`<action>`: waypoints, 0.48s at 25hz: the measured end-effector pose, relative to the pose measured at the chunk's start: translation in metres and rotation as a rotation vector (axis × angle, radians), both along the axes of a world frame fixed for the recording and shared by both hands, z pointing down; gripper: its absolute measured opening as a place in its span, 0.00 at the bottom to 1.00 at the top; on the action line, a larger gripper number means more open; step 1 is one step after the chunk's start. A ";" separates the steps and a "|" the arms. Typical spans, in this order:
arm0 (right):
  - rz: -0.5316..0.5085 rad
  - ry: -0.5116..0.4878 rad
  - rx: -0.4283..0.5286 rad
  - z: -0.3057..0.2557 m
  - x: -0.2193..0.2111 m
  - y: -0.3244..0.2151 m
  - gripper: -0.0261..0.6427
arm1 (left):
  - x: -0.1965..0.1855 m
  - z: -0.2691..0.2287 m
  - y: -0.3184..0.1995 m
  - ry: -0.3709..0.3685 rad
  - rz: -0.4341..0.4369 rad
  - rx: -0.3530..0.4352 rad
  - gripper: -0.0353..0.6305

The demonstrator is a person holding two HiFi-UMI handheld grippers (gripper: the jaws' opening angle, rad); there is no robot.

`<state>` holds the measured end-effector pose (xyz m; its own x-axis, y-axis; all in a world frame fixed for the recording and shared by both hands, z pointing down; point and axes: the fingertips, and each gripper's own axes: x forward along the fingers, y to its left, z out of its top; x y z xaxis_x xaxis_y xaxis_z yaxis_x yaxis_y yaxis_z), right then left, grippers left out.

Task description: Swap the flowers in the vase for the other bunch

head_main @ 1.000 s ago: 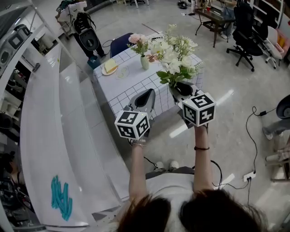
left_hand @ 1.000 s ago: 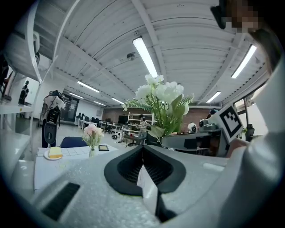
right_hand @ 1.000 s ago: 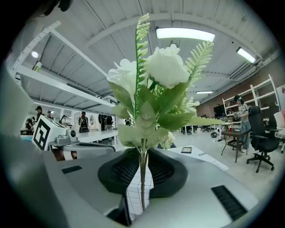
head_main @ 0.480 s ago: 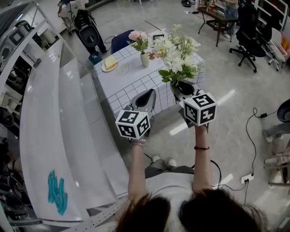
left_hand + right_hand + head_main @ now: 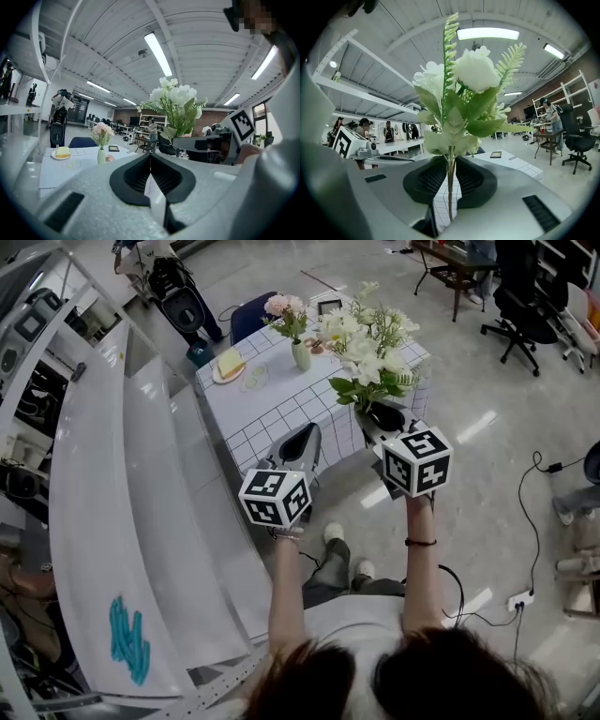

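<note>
A bunch of white flowers point(image 5: 367, 343) with green leaves stands upright in my right gripper point(image 5: 375, 416), which is shut on the stems point(image 5: 450, 187). In the right gripper view the blooms point(image 5: 473, 75) fill the middle. My left gripper point(image 5: 302, 440) is shut with nothing in it, its jaws meeting in the left gripper view point(image 5: 150, 157). Both are held over the near edge of a table with a white grid cloth point(image 5: 281, 409). At the far side stands a small pale vase point(image 5: 301, 355) with pink flowers point(image 5: 286, 307), also in the left gripper view point(image 5: 101, 156).
A plate with a yellow cake point(image 5: 228, 365) and a dark tablet point(image 5: 329, 306) lie on the table near the vase. A blue chair point(image 5: 251, 320) stands behind it. A long white curved counter point(image 5: 122, 521) runs along the left. Office chairs point(image 5: 525, 310) stand at the right.
The person's feet have stepped forward toward the table. Both grippers keep their pose, and the white bunch stays in the right one.
</note>
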<state>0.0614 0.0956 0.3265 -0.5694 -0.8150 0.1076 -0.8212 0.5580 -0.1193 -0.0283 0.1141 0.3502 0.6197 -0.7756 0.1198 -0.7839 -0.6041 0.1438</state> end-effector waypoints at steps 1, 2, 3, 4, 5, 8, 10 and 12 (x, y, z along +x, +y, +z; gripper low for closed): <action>-0.001 -0.003 -0.004 0.002 0.000 -0.003 0.13 | -0.001 0.002 -0.002 0.001 -0.003 -0.002 0.07; -0.002 -0.003 -0.010 0.004 0.000 -0.006 0.13 | -0.002 0.004 -0.005 0.003 -0.006 -0.004 0.07; -0.003 0.001 -0.017 0.007 0.000 -0.009 0.13 | -0.003 0.006 -0.008 0.007 -0.008 -0.007 0.07; -0.004 0.008 -0.022 0.010 -0.001 -0.013 0.13 | -0.003 0.008 -0.012 0.011 -0.009 -0.010 0.07; -0.006 0.015 -0.026 0.012 -0.001 -0.017 0.13 | -0.004 0.010 -0.016 0.015 -0.008 -0.012 0.07; -0.014 0.017 -0.029 0.013 -0.008 -0.031 0.13 | -0.008 0.012 -0.033 0.009 -0.002 -0.020 0.07; -0.011 0.013 -0.032 0.015 -0.011 -0.043 0.13 | -0.011 0.013 -0.047 0.006 0.006 -0.024 0.07; -0.002 0.016 -0.037 0.018 -0.011 -0.057 0.13 | -0.012 0.015 -0.061 0.017 0.013 -0.028 0.07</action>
<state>0.0508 0.0387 0.3442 -0.5690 -0.8092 0.1464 -0.8221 0.5550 -0.1270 -0.0399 0.0529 0.3656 0.6319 -0.7640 0.1308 -0.7732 -0.6096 0.1747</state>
